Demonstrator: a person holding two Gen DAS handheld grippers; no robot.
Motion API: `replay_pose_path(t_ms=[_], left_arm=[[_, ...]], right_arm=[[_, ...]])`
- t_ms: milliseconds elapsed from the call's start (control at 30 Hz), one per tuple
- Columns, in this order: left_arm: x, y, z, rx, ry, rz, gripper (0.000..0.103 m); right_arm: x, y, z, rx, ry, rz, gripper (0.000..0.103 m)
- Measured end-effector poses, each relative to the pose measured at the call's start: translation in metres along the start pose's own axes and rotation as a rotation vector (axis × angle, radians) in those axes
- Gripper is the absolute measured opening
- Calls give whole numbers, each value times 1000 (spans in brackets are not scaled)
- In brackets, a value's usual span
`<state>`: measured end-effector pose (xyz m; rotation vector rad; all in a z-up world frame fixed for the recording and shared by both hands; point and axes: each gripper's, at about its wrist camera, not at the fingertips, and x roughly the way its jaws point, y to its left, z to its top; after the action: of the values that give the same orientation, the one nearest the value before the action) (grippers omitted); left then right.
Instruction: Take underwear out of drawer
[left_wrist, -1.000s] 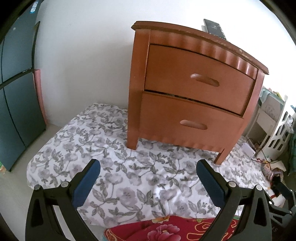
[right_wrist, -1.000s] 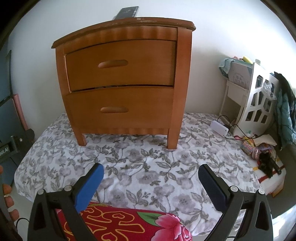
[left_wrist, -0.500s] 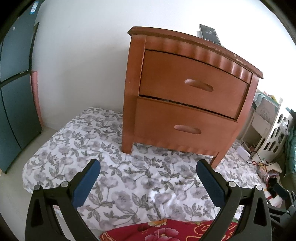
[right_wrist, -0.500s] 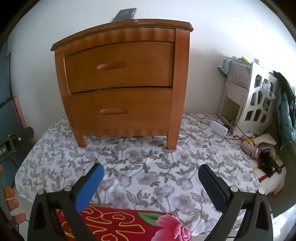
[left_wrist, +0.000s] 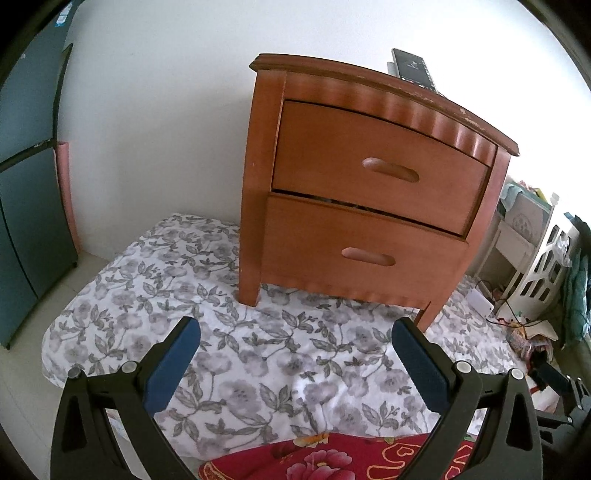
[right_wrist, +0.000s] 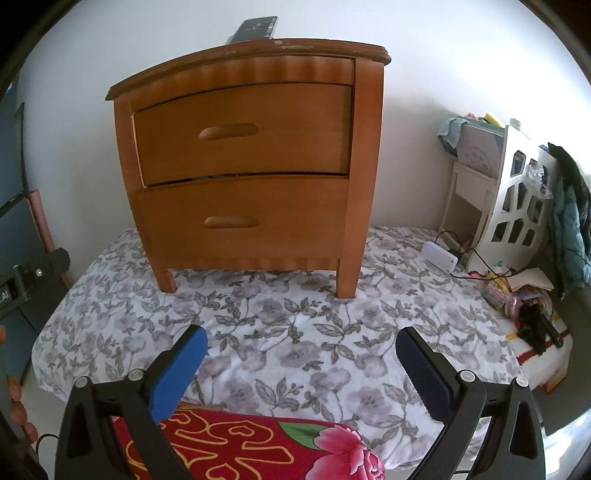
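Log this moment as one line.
stage: approach | left gripper: open, empty | right gripper: open, empty | nightstand drawers: shut | underwear: unseen

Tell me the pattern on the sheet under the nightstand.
Grey flowers and leaves on white sheet; right wrist view.

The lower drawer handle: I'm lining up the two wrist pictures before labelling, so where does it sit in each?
Left wrist view: the lower drawer handle sits right of centre, at mid-height, tilted down to the right.
Right wrist view: the lower drawer handle sits left of centre, just above mid-height, nearly level.
Shared landmark: the dark phone lying on top of the nightstand.
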<state>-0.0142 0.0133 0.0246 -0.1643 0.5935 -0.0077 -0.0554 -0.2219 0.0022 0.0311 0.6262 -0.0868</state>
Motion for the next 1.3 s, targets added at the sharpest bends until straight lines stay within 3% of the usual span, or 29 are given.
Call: replay_pose_path(t_ms=[533, 967, 1300], left_arm=[[16, 1, -5, 30, 32, 7, 103], [73, 29, 9, -36, 116, 67, 103], [117, 56, 6, -51, 177, 119, 103]], right_arm=[[11, 1, -1, -12, 23, 15, 103], [60, 9, 65, -165, 2, -25, 103], [123, 56, 106, -385, -24, -44, 103]])
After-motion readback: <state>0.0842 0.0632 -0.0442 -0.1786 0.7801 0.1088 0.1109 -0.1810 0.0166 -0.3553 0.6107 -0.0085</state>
